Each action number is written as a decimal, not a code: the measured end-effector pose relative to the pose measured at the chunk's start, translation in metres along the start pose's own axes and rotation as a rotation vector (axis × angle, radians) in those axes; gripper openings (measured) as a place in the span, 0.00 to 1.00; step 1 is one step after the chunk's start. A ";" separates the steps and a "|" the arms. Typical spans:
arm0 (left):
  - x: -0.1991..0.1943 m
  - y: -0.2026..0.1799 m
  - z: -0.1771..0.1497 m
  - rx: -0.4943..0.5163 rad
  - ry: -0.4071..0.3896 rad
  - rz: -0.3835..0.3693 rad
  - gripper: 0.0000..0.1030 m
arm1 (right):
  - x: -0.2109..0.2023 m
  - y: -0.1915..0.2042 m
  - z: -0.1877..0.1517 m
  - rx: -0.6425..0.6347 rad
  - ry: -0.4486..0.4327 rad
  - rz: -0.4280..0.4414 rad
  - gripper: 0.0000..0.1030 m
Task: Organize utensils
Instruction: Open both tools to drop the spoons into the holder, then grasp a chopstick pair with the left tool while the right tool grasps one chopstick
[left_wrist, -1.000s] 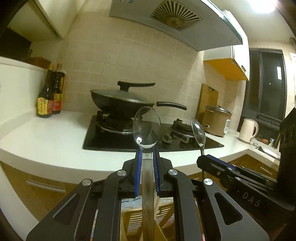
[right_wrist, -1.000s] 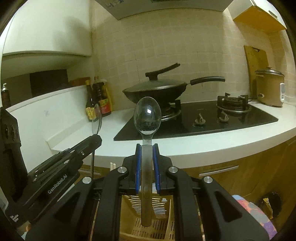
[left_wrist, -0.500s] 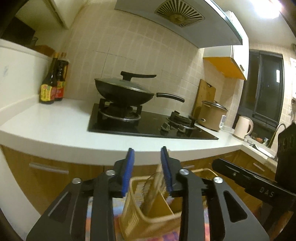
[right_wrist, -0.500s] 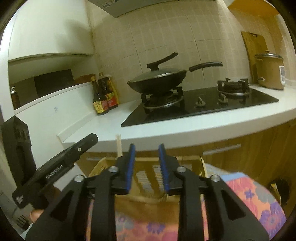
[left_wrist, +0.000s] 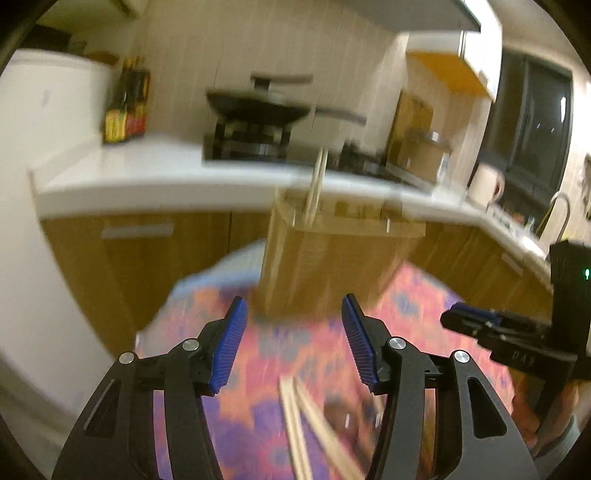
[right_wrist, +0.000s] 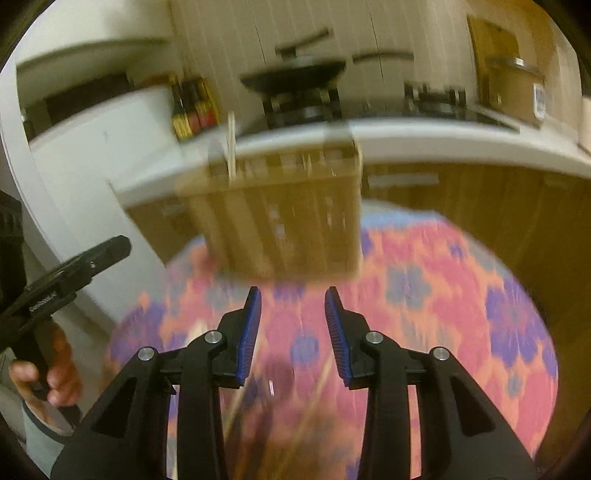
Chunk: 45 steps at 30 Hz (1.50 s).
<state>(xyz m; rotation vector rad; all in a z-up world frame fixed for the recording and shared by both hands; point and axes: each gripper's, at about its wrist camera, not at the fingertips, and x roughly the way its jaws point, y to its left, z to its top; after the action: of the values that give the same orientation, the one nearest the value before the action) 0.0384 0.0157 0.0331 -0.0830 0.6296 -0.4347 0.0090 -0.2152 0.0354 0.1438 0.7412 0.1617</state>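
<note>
Left wrist view: blurred tan slatted utensil holder (left_wrist: 332, 258); chopsticks (left_wrist: 316, 184) upright inside.

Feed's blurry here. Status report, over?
Left claw open, empty. Right claw open, empty. Tan slatted utensil basket ahead; wooden chopsticks on floral cloth.

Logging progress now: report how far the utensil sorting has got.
Done: chopsticks stand in the utensil holder. In hand: nothing; the left gripper and right gripper are both open. Left: loose chopsticks on the floral cloth; other items are too blurred to identify.
</note>
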 end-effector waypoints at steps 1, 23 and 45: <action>0.001 0.000 -0.008 -0.001 0.029 0.008 0.50 | 0.002 0.000 -0.009 0.002 0.035 0.000 0.31; 0.046 -0.031 -0.082 0.224 0.428 0.173 0.25 | 0.043 0.025 -0.083 -0.065 0.282 -0.218 0.06; 0.053 -0.001 -0.059 0.156 0.417 0.178 0.29 | 0.032 -0.061 -0.066 0.008 0.415 -0.167 0.05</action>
<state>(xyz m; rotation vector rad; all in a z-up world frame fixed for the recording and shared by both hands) 0.0418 -0.0043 -0.0439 0.2168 1.0012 -0.3281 -0.0067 -0.2633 -0.0447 0.0549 1.1632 0.0281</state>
